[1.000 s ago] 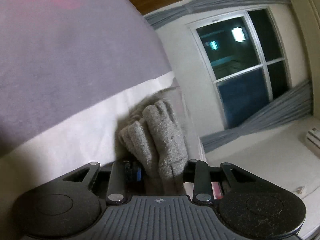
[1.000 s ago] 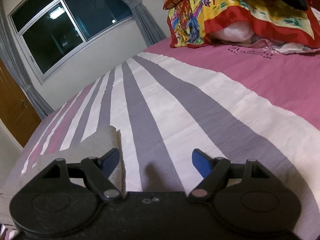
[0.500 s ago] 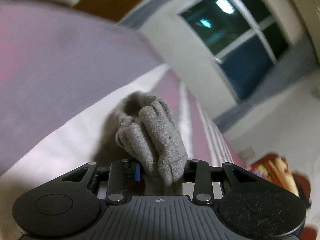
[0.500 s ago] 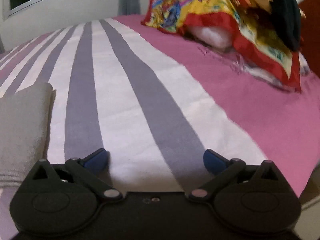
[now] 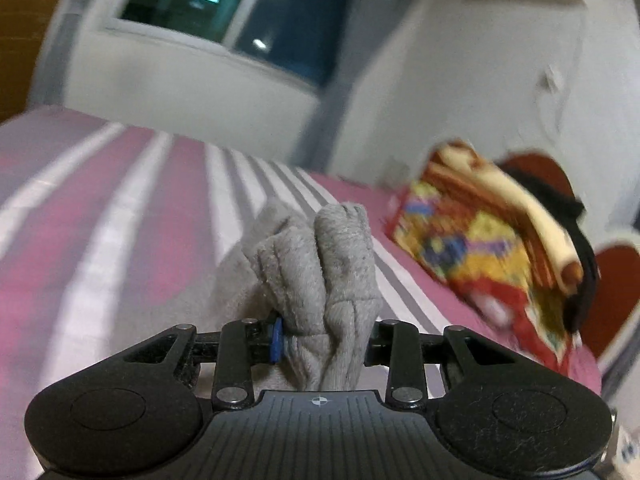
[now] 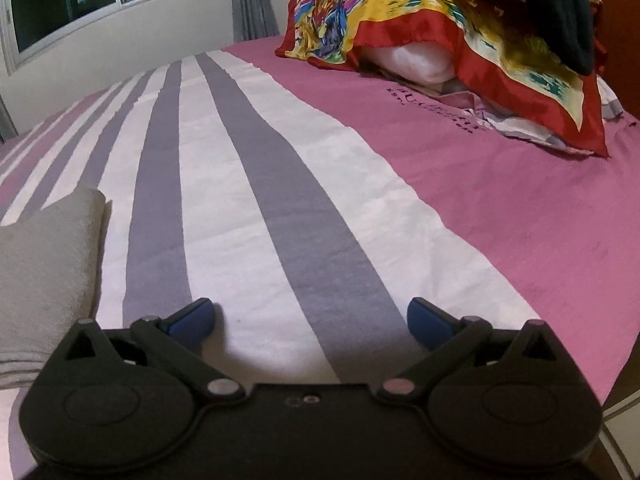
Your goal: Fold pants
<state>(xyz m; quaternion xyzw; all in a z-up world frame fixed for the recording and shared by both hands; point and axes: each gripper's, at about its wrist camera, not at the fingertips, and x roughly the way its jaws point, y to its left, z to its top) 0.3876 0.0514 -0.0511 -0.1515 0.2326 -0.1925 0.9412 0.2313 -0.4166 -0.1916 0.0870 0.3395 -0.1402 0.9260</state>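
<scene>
Pink, white and grey striped bedsheet [image 6: 280, 200] under dark window [image 5: 240, 12]; left tool [image 5: 324, 340] clamped on grey pants [image 5: 320, 280], right tool [image 6: 310, 316] wide apart.

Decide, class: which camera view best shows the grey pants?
The left wrist view: the grey pants sit bunched mid-frame, clamped in the left gripper. The right wrist view catches only a flat part at its left edge.

Left tongs [image 5: 320, 342]: matte black plastic body, ribbed centre plate with crosshair mark, silver pivot screws, blue pads. Right tongs [image 6: 311, 318]: same black build, blue fingertips [image 6: 192, 316], silver screws.
</scene>
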